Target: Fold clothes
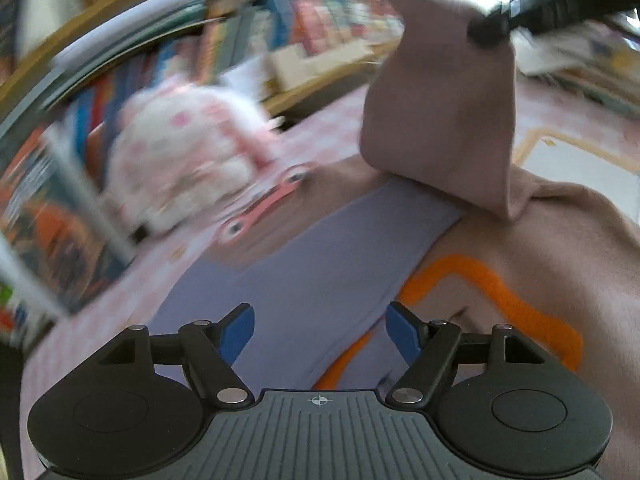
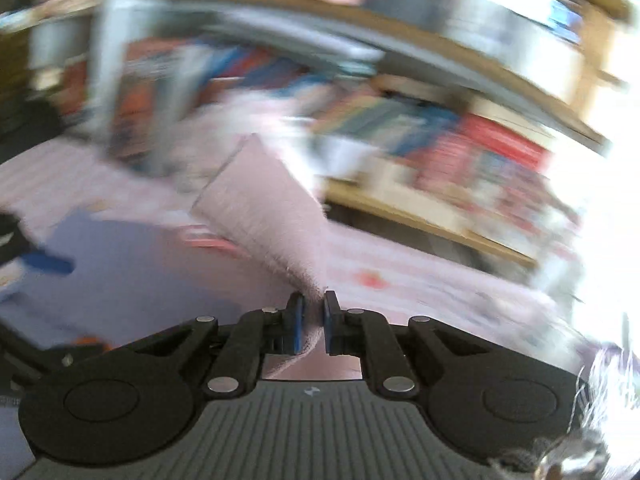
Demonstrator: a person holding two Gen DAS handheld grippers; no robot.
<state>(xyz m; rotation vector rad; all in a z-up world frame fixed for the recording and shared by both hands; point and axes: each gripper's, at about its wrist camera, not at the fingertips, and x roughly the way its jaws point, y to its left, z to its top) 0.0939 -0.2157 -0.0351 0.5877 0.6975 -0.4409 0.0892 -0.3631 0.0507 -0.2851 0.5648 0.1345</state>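
The right gripper [image 2: 314, 320] is pinching a sleeve [image 1: 436, 120] of the dusty-pink sweatshirt [image 1: 540, 248] between its blue pads, holding it lifted above the rest of the garment. The sweatshirt is lying on a lavender folding board [image 1: 304, 272] over a pink checked cloth [image 1: 100, 320], its orange outline print [image 1: 508, 300] facing up. The left gripper [image 1: 320, 330] is hovering over the board with jaws spread wide, grasping nothing. A pink-and-white plush toy [image 1: 180, 160] is sitting beyond, near blurred bookshelves [image 1: 312, 20]
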